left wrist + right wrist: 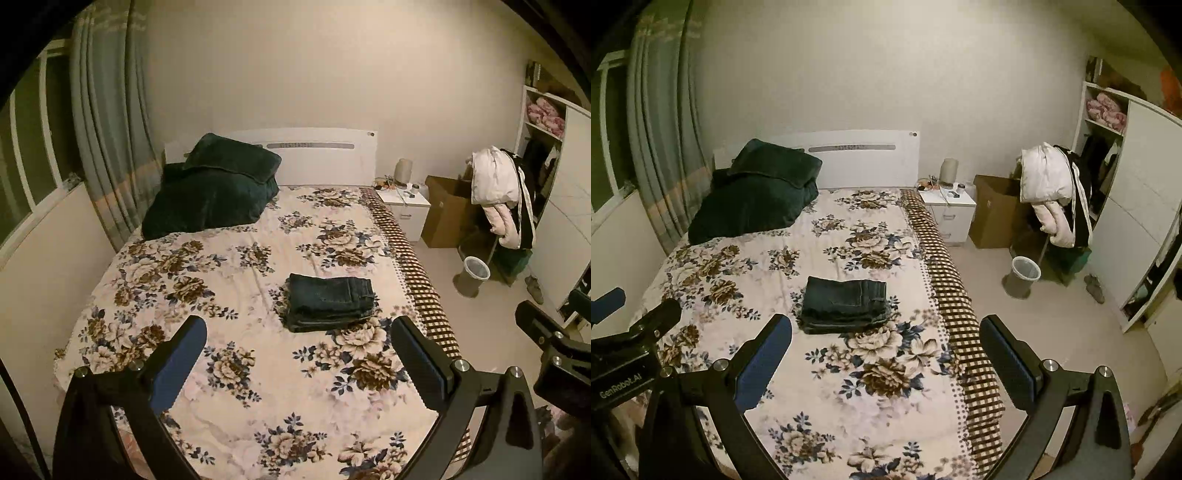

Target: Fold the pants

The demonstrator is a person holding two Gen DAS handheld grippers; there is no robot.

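A pair of dark jeans lies folded into a compact rectangle on the floral bedspread, right of the bed's middle. It also shows in the right wrist view. My left gripper is open and empty, held above the near part of the bed, well short of the jeans. My right gripper is open and empty too, just to the right of the left one, over the bed's right edge. The right gripper's body shows at the right edge of the left view.
A dark green blanket and pillow lie at the head of the bed. Right of the bed stand a white nightstand, a cardboard box, a grey bin, a clothes-laden chair and a wardrobe. Curtains hang at left.
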